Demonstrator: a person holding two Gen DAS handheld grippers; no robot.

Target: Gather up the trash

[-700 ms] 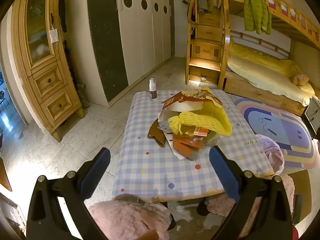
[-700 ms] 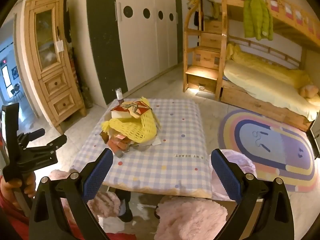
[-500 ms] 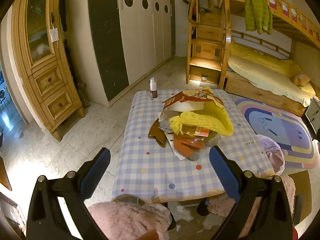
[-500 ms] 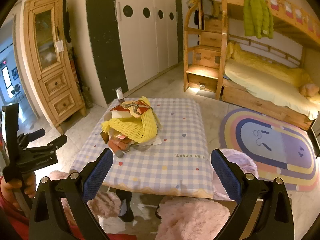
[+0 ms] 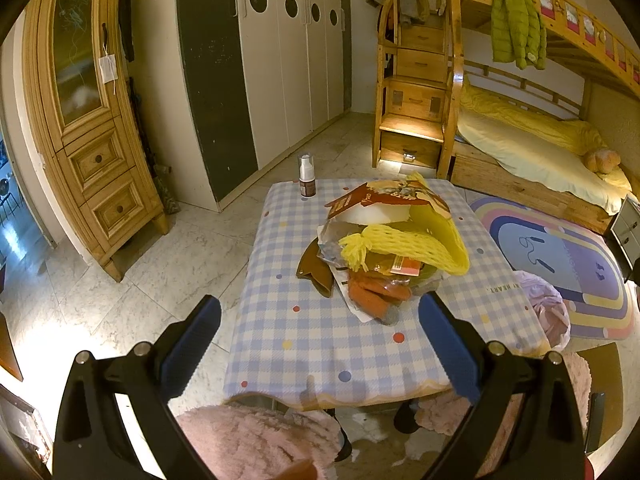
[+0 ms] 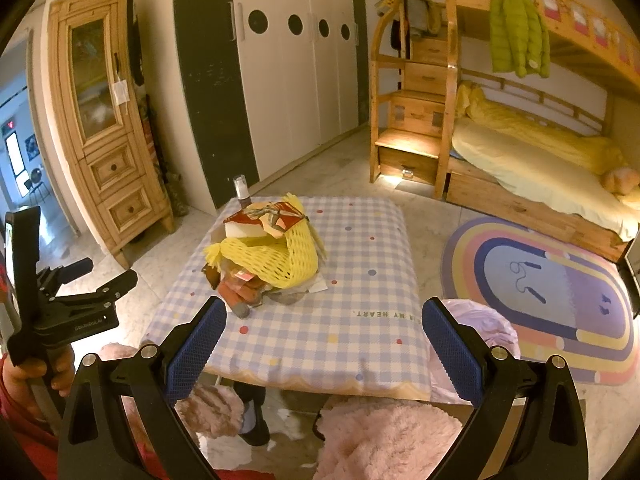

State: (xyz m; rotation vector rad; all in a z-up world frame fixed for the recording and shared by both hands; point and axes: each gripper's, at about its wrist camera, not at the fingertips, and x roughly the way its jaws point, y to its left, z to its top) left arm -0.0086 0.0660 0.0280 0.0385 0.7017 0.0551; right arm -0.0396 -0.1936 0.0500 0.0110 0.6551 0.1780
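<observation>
A small bottle (image 5: 307,176) was seen at the far edge of the checked table (image 5: 320,344), behind the trash pile (image 5: 394,248). The pile lay ahead of the left gripper (image 5: 320,344) and right gripper (image 6: 320,350), both spread wide, empty. A bunk bed (image 6: 540,152) and rug (image 6: 560,296) were visible.

The tablecloth (image 5: 320,344) is blue-and-white check with coloured dots. On it, yellow foam netting (image 5: 404,240) tops orange wrappers (image 5: 376,292). A green jacket (image 6: 516,32) hangs over yellow bedding (image 6: 536,160).
</observation>
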